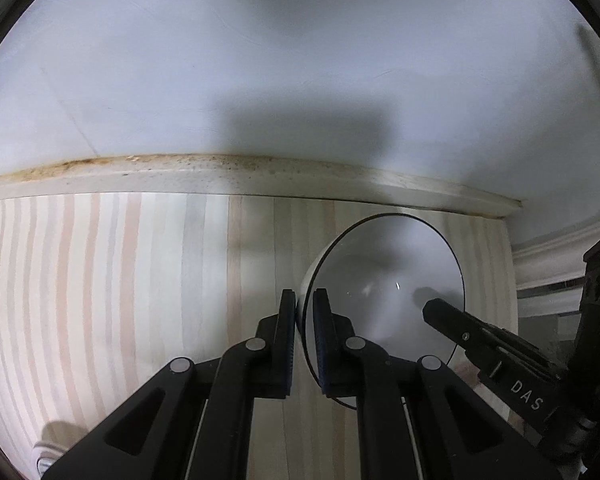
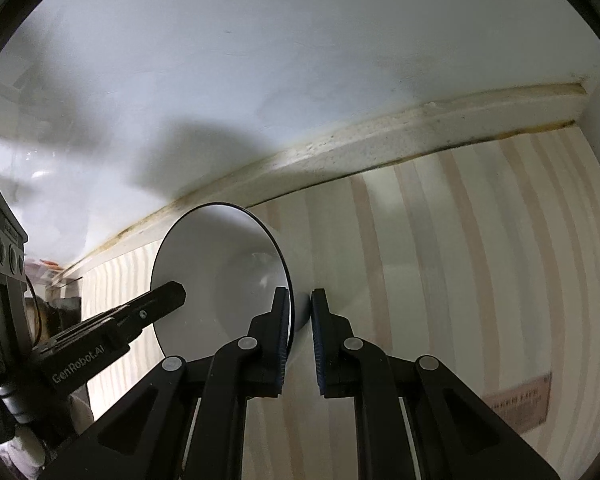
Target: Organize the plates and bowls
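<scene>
A white bowl (image 1: 388, 272) with a thin black rim hangs between my two grippers over the striped tabletop (image 1: 120, 280). My left gripper (image 1: 303, 308) is shut on its left rim, one pad inside and one outside the wall. From the right, my right gripper's fingers (image 1: 440, 314) reach onto the opposite rim. In the right wrist view the same bowl (image 2: 220, 264) appears tilted, with my right gripper (image 2: 301, 304) shut on the rim nearest it. Across the bowl, the left gripper's fingers (image 2: 168, 294) sit on the far rim.
A pale wall (image 1: 260, 60) rises behind the table, with a stained trim strip (image 1: 220, 172) along its foot. A cardboard label (image 2: 518, 404) lies on the tabletop at lower right. Clear, shiny clutter (image 2: 28, 168) sits beyond the table's left end.
</scene>
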`<action>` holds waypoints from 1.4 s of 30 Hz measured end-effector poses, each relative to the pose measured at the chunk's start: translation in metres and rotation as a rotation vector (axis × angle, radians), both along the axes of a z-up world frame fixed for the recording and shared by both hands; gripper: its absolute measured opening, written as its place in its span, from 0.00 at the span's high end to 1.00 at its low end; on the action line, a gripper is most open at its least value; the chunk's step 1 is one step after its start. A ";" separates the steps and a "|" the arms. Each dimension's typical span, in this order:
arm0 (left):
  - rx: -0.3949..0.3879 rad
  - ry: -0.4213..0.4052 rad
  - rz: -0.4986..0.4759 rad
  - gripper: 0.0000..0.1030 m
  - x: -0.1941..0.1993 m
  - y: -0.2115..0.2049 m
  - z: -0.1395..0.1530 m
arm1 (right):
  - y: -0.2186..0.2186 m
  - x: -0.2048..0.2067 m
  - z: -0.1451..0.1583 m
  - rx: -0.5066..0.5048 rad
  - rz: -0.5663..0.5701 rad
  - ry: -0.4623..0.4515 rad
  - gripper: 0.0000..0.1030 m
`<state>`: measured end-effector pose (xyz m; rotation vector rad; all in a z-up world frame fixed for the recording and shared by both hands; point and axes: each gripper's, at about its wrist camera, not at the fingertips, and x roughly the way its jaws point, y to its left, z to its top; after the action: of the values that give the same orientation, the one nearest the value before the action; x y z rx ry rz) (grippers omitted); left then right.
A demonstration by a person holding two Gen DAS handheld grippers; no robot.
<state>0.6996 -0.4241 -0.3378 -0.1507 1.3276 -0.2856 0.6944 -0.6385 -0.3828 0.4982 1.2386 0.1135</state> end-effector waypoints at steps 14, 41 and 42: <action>-0.015 -0.064 -0.057 0.93 -0.088 0.037 0.066 | 0.035 -0.108 0.067 -0.007 -0.015 -0.054 0.88; 0.060 0.036 -0.168 0.93 -0.212 0.071 0.042 | 0.082 -0.261 0.045 0.024 -0.006 0.074 0.88; 0.066 0.038 -0.170 0.93 -0.213 0.070 0.040 | 0.082 -0.262 0.043 0.022 -0.004 0.080 0.88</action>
<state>0.4867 -0.3537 -0.2974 0.0126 1.3880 -0.3840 0.4323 -0.5568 -0.3401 0.5285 1.3157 0.1050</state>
